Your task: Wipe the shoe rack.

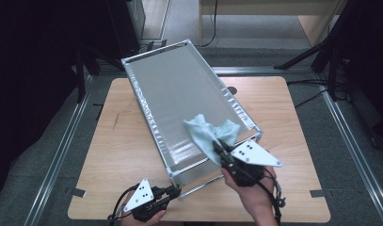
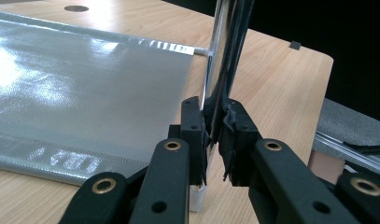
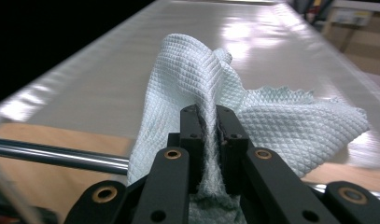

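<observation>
Both grippers clamped, level.

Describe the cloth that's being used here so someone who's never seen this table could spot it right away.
On the wooden table stands a long frame rack with a shiny grey fabric shelf. At the shelf's near end lies the cloth, bunched up and pinched by the right gripper. It is pale blue-green with a waffle weave, the only soft, crumpled thing among the metal rails and smooth fabric.

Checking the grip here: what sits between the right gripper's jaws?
A bunched fold of the pale blue cloth, pinched between the right gripper jaws, seen in the right gripper view.
</observation>
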Tool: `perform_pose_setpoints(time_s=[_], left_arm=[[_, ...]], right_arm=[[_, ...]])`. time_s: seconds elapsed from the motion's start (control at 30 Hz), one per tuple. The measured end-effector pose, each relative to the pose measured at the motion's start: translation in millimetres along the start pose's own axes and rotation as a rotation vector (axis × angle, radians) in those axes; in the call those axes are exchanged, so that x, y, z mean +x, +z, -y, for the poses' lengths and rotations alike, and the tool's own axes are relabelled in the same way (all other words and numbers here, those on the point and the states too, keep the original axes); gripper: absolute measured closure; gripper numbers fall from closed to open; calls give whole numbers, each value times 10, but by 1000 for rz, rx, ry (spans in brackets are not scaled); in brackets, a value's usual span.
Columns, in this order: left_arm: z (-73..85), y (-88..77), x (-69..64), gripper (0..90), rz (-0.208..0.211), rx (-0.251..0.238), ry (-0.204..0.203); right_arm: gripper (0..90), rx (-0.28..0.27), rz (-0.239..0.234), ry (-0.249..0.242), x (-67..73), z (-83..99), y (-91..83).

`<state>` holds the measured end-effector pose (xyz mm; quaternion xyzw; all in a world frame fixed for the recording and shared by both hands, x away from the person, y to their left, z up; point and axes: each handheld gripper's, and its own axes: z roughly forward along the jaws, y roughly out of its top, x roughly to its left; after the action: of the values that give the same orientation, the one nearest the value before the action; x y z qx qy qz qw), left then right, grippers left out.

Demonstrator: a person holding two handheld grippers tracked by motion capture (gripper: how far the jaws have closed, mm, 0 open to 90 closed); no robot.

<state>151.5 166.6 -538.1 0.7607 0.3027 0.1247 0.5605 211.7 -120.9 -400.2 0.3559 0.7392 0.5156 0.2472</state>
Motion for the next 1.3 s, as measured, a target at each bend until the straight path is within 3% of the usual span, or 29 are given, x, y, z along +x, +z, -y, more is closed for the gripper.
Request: perform_pose_setpoints(time_s=[0.27, 0.4, 0.53, 0.63, 0.8, 0.97, 1.1, 1.17, 1.23, 1.3], left_arm=[[-1, 17, -17, 805, 7, 0, -4], [-4, 45, -33, 805, 12, -4, -3], [-3, 42, -30, 804, 17, -3, -10], [-5, 42, -34, 804, 11, -1, -10], [-5, 43, -38, 803, 8, 0, -10], [-1, 46, -48, 803, 2, -4, -13], [-1, 44, -51, 803, 2, -3, -15], [-2, 46, -52, 803, 3, -2, -12], [-1, 48, -57, 804, 1, -2, -9], [-1, 48, -54, 804, 2, -1, -7]], right_arm=[[832, -28, 148, 62, -543, 74, -230], [830, -22, 198, 35, -587, 88, -294], [830, -40, 199, 86, -554, 114, -315], [830, -58, 142, 133, -486, 137, -320], [830, -58, 74, 82, -172, 127, -230], [828, -69, -61, 45, 290, 125, -97], [826, -83, -126, -7, 584, 130, -47], [826, -84, -117, -31, 613, 130, -54], [826, -82, -132, -13, 546, 131, -69], [824, -80, -86, -20, 463, 136, -100]])
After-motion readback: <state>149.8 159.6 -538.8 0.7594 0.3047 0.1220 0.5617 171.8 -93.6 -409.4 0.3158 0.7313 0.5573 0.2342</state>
